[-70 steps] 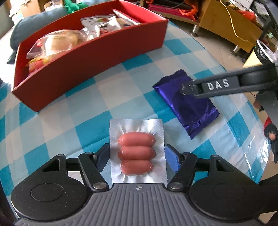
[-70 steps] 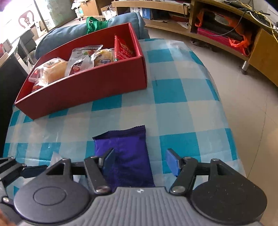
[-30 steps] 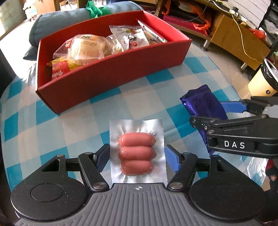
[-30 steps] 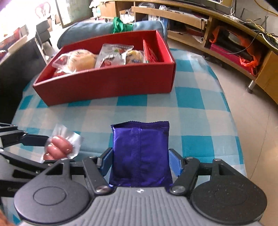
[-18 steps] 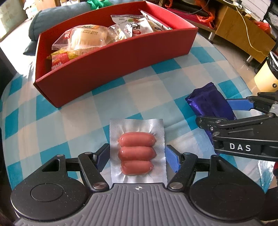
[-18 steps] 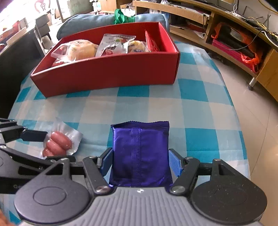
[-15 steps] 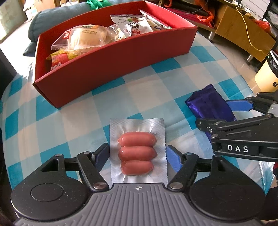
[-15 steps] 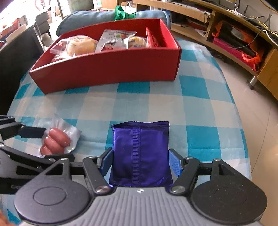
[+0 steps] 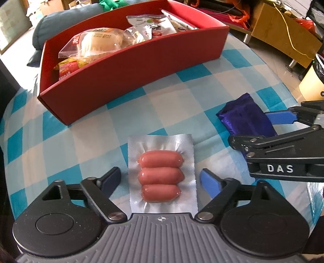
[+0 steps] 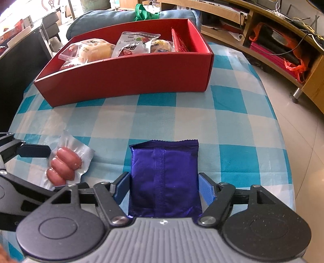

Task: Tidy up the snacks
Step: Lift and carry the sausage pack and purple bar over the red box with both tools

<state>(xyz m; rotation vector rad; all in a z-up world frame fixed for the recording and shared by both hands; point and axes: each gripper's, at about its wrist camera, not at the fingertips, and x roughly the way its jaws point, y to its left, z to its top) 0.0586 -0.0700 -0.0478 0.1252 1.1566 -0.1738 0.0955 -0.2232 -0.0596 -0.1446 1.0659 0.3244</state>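
A clear vacuum pack of three sausages (image 9: 161,172) lies between the fingers of my left gripper (image 9: 160,180); the jaws stand slightly wider than the pack, with small gaps each side. It also shows in the right wrist view (image 10: 66,161). My right gripper (image 10: 164,186) is shut on a purple snack packet (image 10: 164,178), held above the checked tablecloth; it also shows in the left wrist view (image 9: 246,119). The red box (image 9: 131,66) stands beyond, also in the right wrist view (image 10: 129,76).
The box holds several snack packs, among them a wrapped bun (image 9: 97,42) and a white pouch (image 10: 133,44). The blue-and-white checked table (image 10: 232,113) ends at the right, with floor and wooden shelving (image 10: 273,40) beyond. A blue cushion (image 10: 121,14) lies behind the box.
My left gripper's jaws have widened a little around the sausage pack. Both grippers have moved closer to the red box. The right gripper keeps its hold on the purple packet.
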